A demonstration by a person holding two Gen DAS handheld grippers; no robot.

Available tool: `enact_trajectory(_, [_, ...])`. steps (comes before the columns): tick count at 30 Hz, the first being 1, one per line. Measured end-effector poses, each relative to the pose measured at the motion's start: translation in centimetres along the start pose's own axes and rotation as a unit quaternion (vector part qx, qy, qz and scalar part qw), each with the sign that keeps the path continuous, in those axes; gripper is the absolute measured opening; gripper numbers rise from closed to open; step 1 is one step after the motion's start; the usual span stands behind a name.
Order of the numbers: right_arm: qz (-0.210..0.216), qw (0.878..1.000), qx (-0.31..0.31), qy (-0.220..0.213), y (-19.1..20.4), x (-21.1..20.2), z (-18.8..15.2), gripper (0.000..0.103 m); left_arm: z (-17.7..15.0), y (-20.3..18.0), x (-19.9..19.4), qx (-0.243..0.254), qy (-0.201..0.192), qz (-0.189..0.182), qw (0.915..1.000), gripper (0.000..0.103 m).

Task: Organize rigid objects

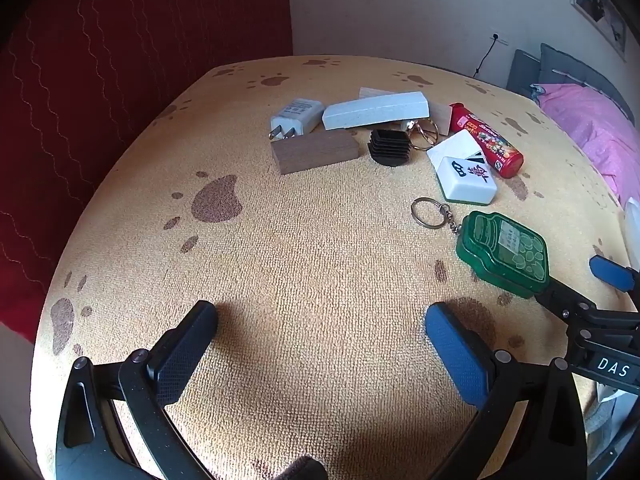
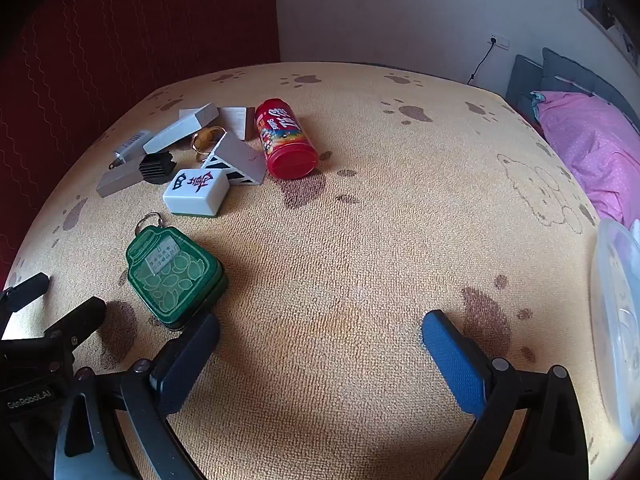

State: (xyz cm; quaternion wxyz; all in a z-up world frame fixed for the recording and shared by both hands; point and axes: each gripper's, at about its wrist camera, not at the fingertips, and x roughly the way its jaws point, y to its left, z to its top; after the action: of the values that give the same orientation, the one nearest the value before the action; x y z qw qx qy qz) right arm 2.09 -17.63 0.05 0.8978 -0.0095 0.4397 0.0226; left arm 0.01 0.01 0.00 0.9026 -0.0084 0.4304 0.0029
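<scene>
1. Both tools were spread as wide as they go with nothing between the pads: left tool [image 1: 320, 340] over bare carpet-textured cloth, right tool [image 2: 320, 344] with its dark finger just beside the green tin [image 2: 174, 276].
2. That tin, with a key ring on a chain, looked like the easiest first pick, so I judged it the step in hand. I'd have come down over its narrower sides, since it lay flat and low; a shallow pinch could have skidded off the lid.
3. Rest of the pile sat farther back on the desk [image 1: 320, 248]: mahjong tile [image 1: 466, 180], red canister [image 1: 486, 140] on its side, black ribbed piece [image 1: 388, 146], dark wood block [image 1: 314, 152], white charger [image 1: 296, 118], long pale block [image 1: 376, 112] and a gold ring [image 1: 424, 134].
4. Those were touching or overlapping, so grabbing one risked nudging its neighbours. The canister could roll.
5. A clear plastic bin [image 2: 616, 320] sat at the right edge, probably the drop spot, though I couldn't tell.
</scene>
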Motion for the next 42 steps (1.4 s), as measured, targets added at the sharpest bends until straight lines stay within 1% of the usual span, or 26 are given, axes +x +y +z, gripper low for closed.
enact_trajectory(24, [0.001, 1.000, 0.000, 0.000, -0.07, -0.05, -0.03, 0.103, 0.14, 0.76, -0.01, 0.001, 0.000, -0.002, 1.0000, 0.103])
enact_trajectory(42, [0.001, 1.000, 0.000, 0.000, -0.10, -0.10, -0.02, 0.103, 0.28, 0.53, 0.06, -0.001, -0.001, 0.000, 1.0000, 0.103])
